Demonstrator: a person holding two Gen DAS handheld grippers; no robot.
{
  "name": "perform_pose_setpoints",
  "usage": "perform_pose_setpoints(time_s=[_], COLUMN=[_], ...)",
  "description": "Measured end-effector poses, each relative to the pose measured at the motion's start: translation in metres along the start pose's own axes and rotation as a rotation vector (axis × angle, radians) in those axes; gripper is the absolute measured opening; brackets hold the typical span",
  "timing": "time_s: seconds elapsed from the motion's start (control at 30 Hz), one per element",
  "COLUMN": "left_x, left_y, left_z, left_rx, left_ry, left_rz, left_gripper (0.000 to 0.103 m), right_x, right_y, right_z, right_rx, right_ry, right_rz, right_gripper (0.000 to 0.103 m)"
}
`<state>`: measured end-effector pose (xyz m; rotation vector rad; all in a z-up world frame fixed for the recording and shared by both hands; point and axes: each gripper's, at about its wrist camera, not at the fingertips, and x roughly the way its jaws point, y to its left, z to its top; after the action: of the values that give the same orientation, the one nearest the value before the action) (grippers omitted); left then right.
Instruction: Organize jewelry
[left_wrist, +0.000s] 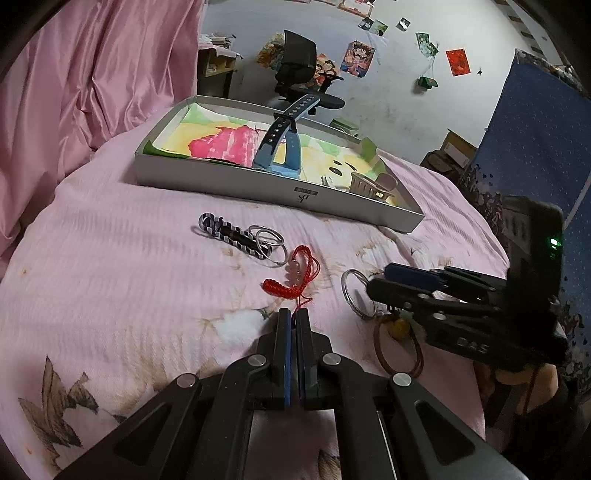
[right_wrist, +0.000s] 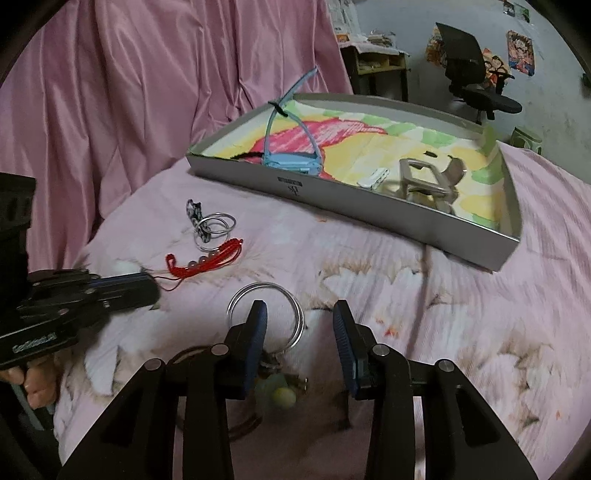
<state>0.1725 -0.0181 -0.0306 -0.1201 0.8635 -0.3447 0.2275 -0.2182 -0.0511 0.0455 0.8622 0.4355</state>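
A red braided bracelet (left_wrist: 295, 277) (right_wrist: 207, 262) with pale beads lies on the pink bedspread. My left gripper (left_wrist: 294, 319) (right_wrist: 153, 286) is shut on its thin red tail thread. To the right lies a silver key ring (left_wrist: 345, 295) (right_wrist: 266, 283) tied to a brown cord (left_wrist: 380, 354) and a yellow bead (right_wrist: 284, 397). My right gripper (right_wrist: 299, 317) (left_wrist: 376, 280) stands open over it, one finger inside the ring's outline. A black-and-white braided keychain (left_wrist: 236, 236) (right_wrist: 195, 214) lies beyond. The grey tray (left_wrist: 277, 192) (right_wrist: 369, 206) holds a blue watch strap (left_wrist: 280, 147) and a beige hair clip (right_wrist: 424, 181).
A pink satin curtain (left_wrist: 92, 74) hangs at the left and behind. An office chair (left_wrist: 299, 70) stands on the floor beyond the bed. A blue panel (left_wrist: 535, 129) rises at the right. A hand (right_wrist: 33, 384) holds the left gripper's handle.
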Motion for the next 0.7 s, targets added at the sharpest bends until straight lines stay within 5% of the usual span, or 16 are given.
perform_pose_setpoints(time_s=[0.13, 0.3, 0.7], left_x=[-0.001, -0.007, -0.025], left_y=[0.001, 0.004, 0.009], left_z=[0.001, 0.006, 0.04], left_rx=[-0.004, -0.012, -0.032], left_ry=[-0.007, -0.039, -0.141], left_rz=[0.003, -0.004, -0.055], left_gripper=[0.003, 0.003, 0.003], right_x=[0.013, 0.017, -0.012], right_y=[0.003, 0.003, -0.005], right_z=[0.005, 0.007, 0.022], right_rx=[-0.014, -0.015, 0.021], right_ry=[0.04, 0.049, -0.154], right_rz=[0.013, 0.027, 0.021], right_gripper=[0.024, 0.004, 0.003])
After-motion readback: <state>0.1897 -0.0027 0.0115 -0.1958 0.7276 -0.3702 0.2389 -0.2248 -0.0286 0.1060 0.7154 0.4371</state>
